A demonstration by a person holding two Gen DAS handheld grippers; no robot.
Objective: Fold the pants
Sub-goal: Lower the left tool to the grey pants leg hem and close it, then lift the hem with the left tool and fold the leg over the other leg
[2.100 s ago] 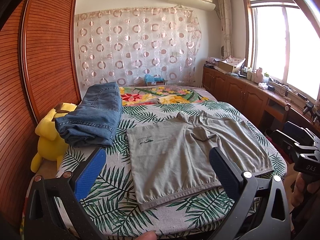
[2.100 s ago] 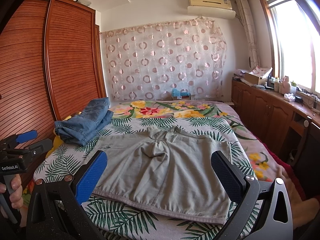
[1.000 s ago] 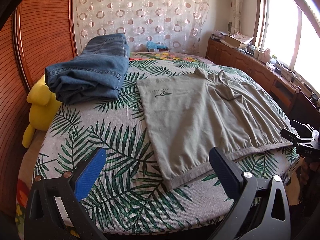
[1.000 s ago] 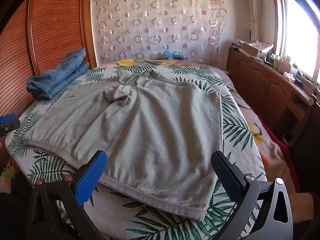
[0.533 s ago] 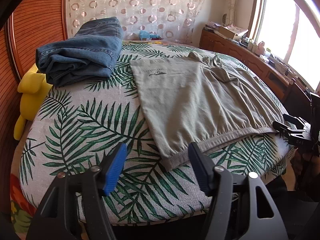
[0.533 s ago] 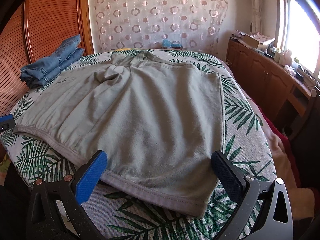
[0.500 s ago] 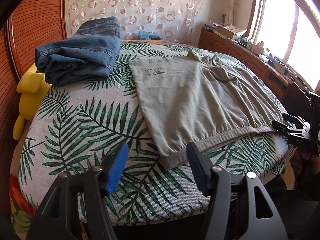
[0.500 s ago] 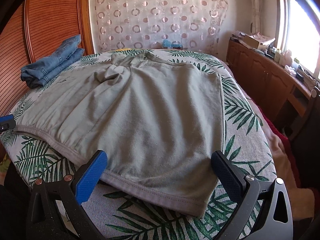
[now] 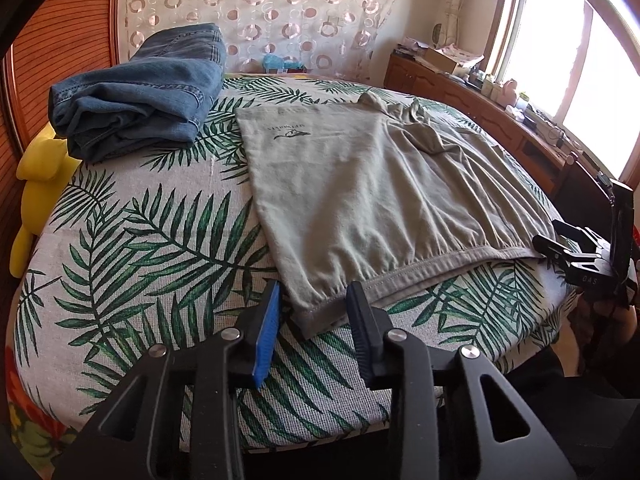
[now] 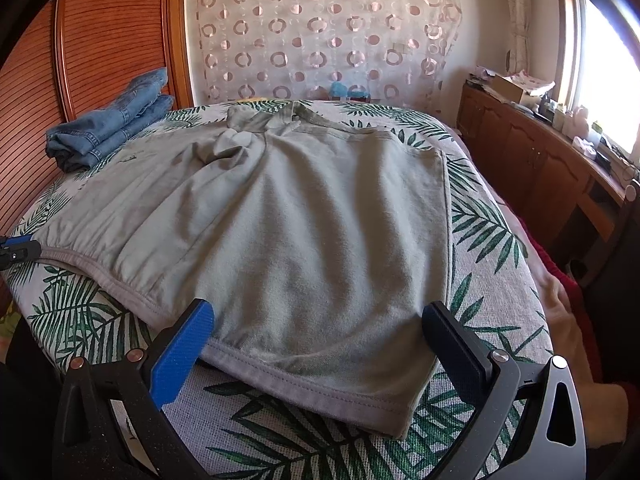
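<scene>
Grey-green pants [image 9: 360,184] lie spread flat on the leaf-print bed, waistband toward me; they also show in the right wrist view [image 10: 304,232]. My left gripper [image 9: 314,308] is partly closed, its two fingers straddling the near left corner of the waistband [image 9: 316,312] without clamping it. My right gripper [image 10: 320,324] is wide open, its fingers on either side of the right part of the waistband hem [image 10: 320,388]. The right gripper's body also shows at the bed's right edge in the left wrist view [image 9: 576,256].
Folded blue jeans [image 9: 140,92] sit at the bed's far left, a yellow plush toy [image 9: 36,184] beside them. A wooden wardrobe [image 10: 100,60] stands left, a low cabinet [image 10: 540,160] with clutter runs under the window on the right.
Both grippers have dropped and moved in toward the waistband. The left gripper's jaws have narrowed from wide open to a small gap around the corner. The right stays wide open.
</scene>
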